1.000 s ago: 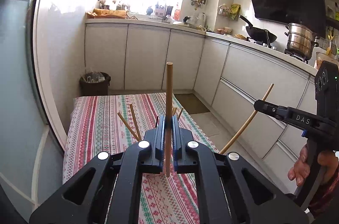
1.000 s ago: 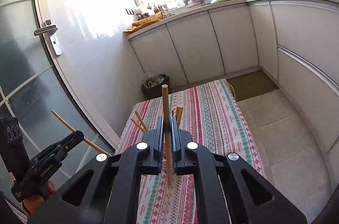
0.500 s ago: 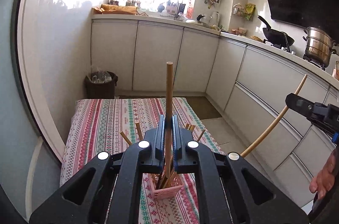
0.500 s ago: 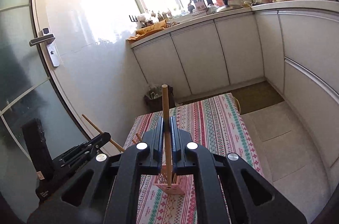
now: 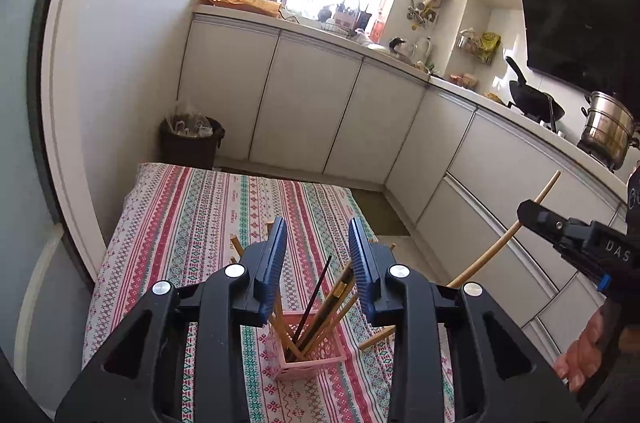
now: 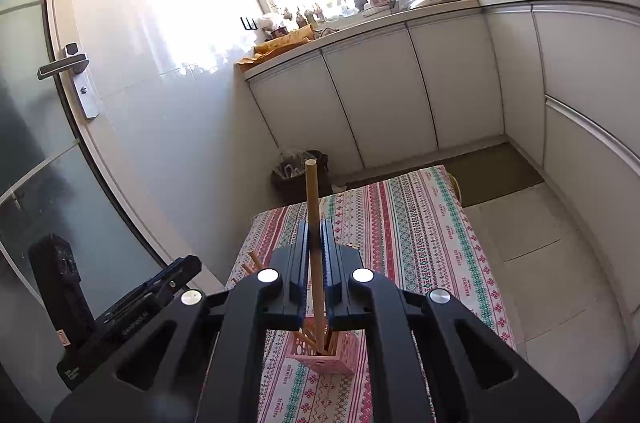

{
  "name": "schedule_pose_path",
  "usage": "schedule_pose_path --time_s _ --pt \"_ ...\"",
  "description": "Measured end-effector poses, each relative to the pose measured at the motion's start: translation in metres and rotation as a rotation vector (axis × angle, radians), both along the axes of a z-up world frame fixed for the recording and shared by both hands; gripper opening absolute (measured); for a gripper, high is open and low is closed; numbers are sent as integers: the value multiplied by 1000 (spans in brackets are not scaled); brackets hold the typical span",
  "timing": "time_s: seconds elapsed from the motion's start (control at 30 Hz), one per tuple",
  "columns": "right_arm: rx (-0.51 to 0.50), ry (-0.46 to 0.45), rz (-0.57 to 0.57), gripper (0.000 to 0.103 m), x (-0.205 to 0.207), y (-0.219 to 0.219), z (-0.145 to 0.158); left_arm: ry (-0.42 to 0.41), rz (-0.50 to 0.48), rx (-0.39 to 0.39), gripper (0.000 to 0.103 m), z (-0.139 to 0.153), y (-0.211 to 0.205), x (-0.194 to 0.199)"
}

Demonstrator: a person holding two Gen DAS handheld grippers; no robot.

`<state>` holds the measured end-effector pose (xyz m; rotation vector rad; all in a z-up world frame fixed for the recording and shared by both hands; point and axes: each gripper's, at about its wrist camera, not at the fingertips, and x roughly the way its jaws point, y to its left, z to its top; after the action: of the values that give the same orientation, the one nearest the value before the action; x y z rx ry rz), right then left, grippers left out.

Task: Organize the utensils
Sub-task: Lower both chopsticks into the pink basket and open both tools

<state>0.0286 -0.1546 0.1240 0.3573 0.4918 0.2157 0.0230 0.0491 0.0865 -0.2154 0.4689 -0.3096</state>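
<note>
Wooden chopstick (image 6: 314, 243) in right tongs (image 6: 316, 235) — perforated pink holder (image 6: 325, 353), left tongs (image 5: 318, 235) seemingly empty.

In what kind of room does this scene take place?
Most likely a home kitchen: white cabinets run under a counter, a wok and a steel pot stand on the stove, and a dark range hood hangs above.

Left gripper (image 5: 318, 255): jaws apart, nothing between them, above the holder.
Holder (image 5: 310, 363): pink, on the striped cloth (image 5: 192, 223), chopsticks (image 5: 320, 307) leaning inside.
Right gripper (image 5: 532, 213): clamps a chopstick (image 5: 500, 245), tilted.
</note>
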Motion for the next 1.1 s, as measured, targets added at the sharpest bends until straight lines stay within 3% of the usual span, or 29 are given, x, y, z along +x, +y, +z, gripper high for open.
schedule_pose_path --time_s 0.23,0.5,0.53,0.57,0.63,0.93,1.1 --pt "-18 -12 11 6 8 10 2 -37 43 -15 37 11 15 -11" --pt "-61 -20 47 8 31 35 -17 -26 78 -23 37 9 28 -9" --pt "-52 -5 55 17 34 35 -21 -25 81 -25 37 9 29 -9" --pt "-40 5 53 33 36 34 -24 -25 80 -27 37 10 30 -9" --pt "-20 4 29 47 35 30 -27 -30 79 -23 37 10 30 -10" --pt "-13 -3 -21 47 18 11 -20 -23 58 2 41 8 22 -15" --pt "-5 6 -28 49 10 6 -22 -23 46 14 50 8 15 -17"
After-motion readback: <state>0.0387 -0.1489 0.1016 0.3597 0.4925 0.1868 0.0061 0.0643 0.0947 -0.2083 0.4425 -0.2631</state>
